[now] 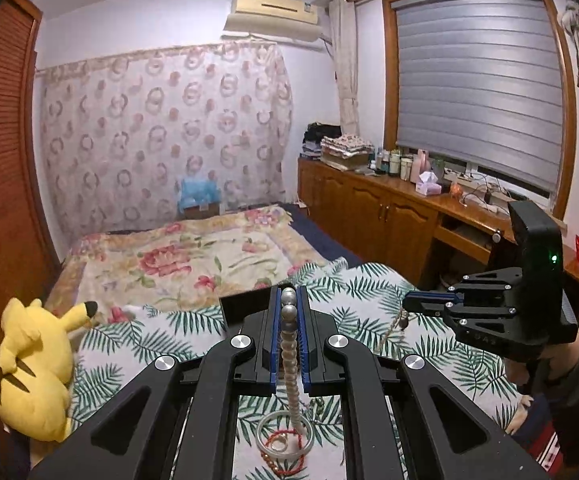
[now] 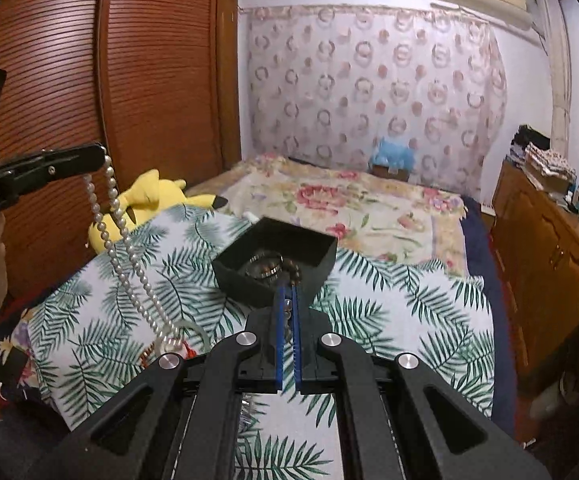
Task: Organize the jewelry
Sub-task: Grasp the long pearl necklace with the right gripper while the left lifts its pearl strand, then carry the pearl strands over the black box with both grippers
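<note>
Left wrist view: a bedroom, with a bed (image 1: 193, 256) under a floral quilt and, nearer the camera, a leaf-print cloth (image 1: 193, 332) spread over its end. A patterned curtain (image 1: 161, 132) covers the far wall, a wooden cabinet (image 1: 373, 208) runs under the shuttered window, and a yellow plush toy (image 1: 37, 364) lies at the left edge of the bed. The left claw (image 1: 288, 304) is closed on a pearl necklace (image 1: 291, 364): two larger grey beads sit between its blue pads, and the string of small white pearls hangs down from them onto the cloth. The lower end of the string drops into a clear bangle (image 1: 285, 436) lying flat on the cloth, with a red cord bracelet (image 1: 285, 440) tangled beside it. To the right, the right claw (image 1: 409, 304) is held above the cloth with its jaws pressed together; a thin chain (image 1: 395, 326) dangles from its tip.

Right wrist view: the same bed, with a slatted wooden wardrobe (image 2: 89, 80) on the left. The right claw (image 2: 288, 300) is clamped on a small piece of jewelry, too hidden between the pads to name. Just beyond its tip stands an open black box (image 2: 321, 260) on the leaf-print cloth, with a metallic ring-shaped piece and dark beads inside. At the left, the left claw (image 2: 97, 158) holds the pearl necklace, whose two strands hang down to the cloth well apart from the box.
</note>
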A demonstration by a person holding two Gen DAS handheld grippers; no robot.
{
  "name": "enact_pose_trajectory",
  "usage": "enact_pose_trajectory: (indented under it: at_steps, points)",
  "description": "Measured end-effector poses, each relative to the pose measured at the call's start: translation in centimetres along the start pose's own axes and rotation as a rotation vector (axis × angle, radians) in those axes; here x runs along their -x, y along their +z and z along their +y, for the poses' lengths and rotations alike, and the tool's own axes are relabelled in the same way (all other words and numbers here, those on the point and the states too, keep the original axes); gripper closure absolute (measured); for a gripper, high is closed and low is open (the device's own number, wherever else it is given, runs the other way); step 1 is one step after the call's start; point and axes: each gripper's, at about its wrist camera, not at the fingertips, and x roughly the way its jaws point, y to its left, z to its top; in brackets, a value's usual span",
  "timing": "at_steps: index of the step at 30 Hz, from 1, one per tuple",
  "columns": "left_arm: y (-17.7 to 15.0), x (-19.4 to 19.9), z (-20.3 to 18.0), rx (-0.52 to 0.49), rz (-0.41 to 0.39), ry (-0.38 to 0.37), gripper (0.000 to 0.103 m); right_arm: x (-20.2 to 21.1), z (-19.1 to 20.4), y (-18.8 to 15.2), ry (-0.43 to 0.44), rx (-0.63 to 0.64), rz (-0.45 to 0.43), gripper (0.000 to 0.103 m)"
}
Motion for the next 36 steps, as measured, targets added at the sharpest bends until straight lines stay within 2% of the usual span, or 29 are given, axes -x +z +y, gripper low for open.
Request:
enact_pose_trajectory:
  at_steps: [14, 26, 36]
  points:
    - [0.6, 0.6, -0.1, -0.007, -0.018, 0.007, 0.096, 1.8, 2.0, 3.5, -0.003, 0.073, -0.046, 0.099]
    - [0.7, 1.0, 0.9, 0.001, -0.029, 0.012, 0.096, 4.7, 3.0, 6.9, -0.002, 0.104, -0.128, 0.099]
    - [0.6, 0.6, 1.4, 0.016, -0.025, 0.017, 0.096, 2.4, 2.3, 6.6, -0.001, 0.083, -0.082, 0.099]
